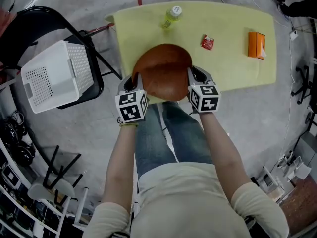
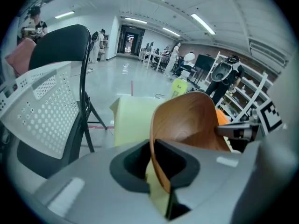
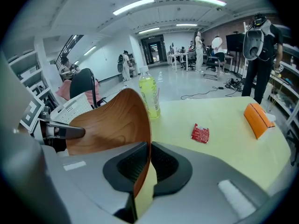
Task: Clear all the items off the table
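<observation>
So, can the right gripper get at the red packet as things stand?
Probably not yet: the right gripper is clamped on the wooden bowl, shared with the left gripper. The red packet itself lies uncovered on the table, nothing blocking it.

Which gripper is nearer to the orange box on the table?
Right. The right gripper clamps the wooden bowl's rim on the side facing the orange box; the left gripper clamps the opposite rim, with the bowl between it and the box.
</observation>
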{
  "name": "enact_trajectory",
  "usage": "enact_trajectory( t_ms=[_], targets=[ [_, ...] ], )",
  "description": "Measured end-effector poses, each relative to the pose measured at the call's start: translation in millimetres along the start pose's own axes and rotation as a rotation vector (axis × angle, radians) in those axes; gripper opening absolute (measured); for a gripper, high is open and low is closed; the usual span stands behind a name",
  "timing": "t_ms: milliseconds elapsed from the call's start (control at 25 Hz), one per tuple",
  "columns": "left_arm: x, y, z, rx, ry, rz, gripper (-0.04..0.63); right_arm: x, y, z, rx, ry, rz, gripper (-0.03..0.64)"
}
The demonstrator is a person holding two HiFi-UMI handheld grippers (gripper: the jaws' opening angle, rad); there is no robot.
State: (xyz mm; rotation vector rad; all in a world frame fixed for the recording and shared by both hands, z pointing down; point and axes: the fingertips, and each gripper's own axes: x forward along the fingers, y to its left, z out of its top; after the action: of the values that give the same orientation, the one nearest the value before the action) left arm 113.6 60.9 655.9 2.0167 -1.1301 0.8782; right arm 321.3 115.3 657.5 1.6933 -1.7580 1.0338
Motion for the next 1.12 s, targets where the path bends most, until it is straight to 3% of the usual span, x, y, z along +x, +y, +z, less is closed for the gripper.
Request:
enact_trajectory(
  t_ms=[1120],
  targets=[
    [-180, -70, 23, -0.124, -0.209, 0.07, 0.034, -172, 28, 62, -0.173, -0.164, 0.109, 0.021]
  ],
)
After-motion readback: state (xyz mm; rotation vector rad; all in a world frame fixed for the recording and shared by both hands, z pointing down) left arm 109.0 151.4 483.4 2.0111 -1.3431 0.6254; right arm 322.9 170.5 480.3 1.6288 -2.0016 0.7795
